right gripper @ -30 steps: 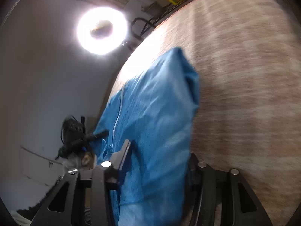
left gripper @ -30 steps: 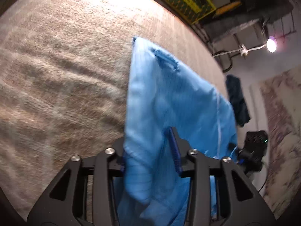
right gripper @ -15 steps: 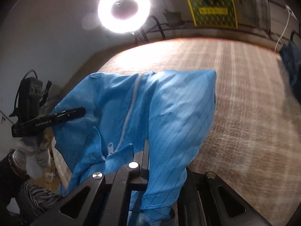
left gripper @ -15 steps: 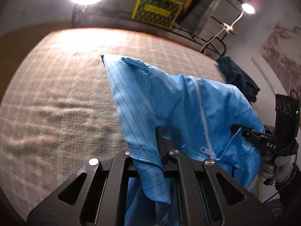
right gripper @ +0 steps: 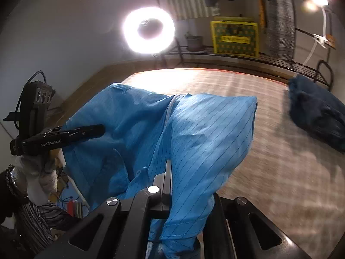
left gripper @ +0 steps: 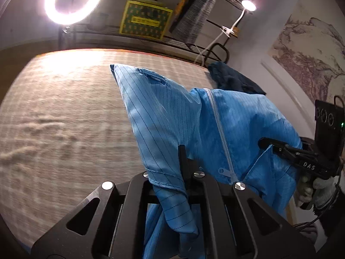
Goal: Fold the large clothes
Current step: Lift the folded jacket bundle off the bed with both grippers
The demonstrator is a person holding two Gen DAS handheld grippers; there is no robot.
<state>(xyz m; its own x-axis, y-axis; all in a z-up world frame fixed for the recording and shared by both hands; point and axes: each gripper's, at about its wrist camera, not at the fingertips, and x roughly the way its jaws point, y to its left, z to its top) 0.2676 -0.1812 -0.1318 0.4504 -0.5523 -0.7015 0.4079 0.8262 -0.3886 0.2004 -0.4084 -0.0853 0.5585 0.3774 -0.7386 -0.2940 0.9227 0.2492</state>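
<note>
My left wrist camera sits just behind its jaws and looks down along them, very near the blue garment [left gripper: 172, 116] between them. My right camera looks the same way – both views share the garment, the beige surface [left gripper: 64, 112] beyond the jaws and the ring light [right gripper: 148, 30].

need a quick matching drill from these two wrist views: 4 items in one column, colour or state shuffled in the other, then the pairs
Items:
1. zippered garment
2. left claw
3. crumpled cloth
4. box

Descriptions:
A. dark navy, lying on the surface
B. yellow, on the wire rack
C. light blue, lifted at two points
D. shut on fabric

Pairs: 1-C, 2-D, 3-A, 4-B
</note>
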